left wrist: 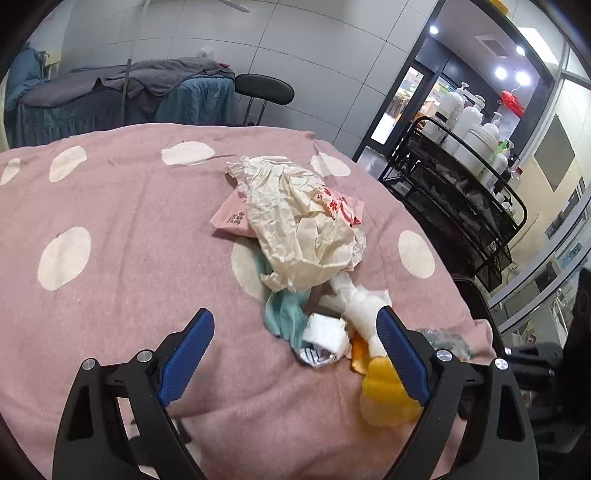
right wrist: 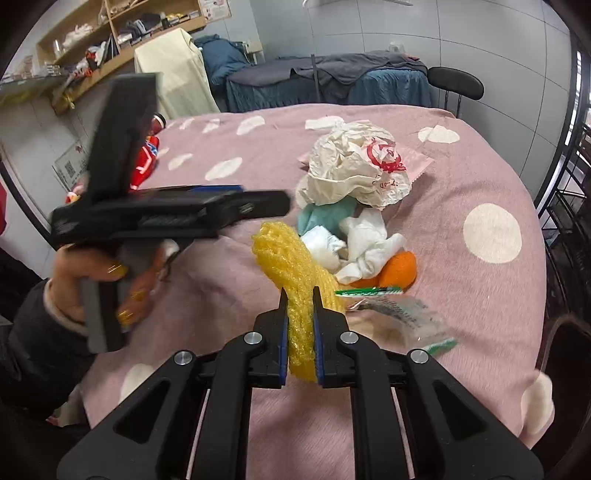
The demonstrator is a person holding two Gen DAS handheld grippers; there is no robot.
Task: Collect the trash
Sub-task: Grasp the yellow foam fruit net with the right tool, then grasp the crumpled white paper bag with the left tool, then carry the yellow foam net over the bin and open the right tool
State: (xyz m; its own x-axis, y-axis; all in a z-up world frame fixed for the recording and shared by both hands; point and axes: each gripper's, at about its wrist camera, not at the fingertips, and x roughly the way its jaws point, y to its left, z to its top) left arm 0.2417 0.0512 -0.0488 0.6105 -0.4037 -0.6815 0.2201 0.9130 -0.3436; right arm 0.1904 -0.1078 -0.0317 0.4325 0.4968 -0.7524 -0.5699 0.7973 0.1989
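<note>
A trash pile lies on a pink dotted blanket (left wrist: 110, 206): a crumpled cream paper bag (left wrist: 303, 229) with red print, a pink packet (left wrist: 231, 219), a teal cloth (left wrist: 284, 314), white tissues (left wrist: 327, 332) and orange peel (right wrist: 400, 267). My left gripper (left wrist: 295, 314) is open, its blue pads straddling the near end of the pile without pressing on anything. My right gripper (right wrist: 300, 291) is shut on a yellow foam net (right wrist: 288, 258), which sticks out past the fingertips. A clear wrapper (right wrist: 399, 314) with green edges lies just right of it.
A black wire cart (left wrist: 461, 177) holding white bottles stands past the blanket's right edge. Behind are a black chair (left wrist: 264, 88), a blue-covered bed (right wrist: 332, 85) and wooden shelves (right wrist: 110, 29). A red item (right wrist: 146, 162) lies at the blanket's left edge.
</note>
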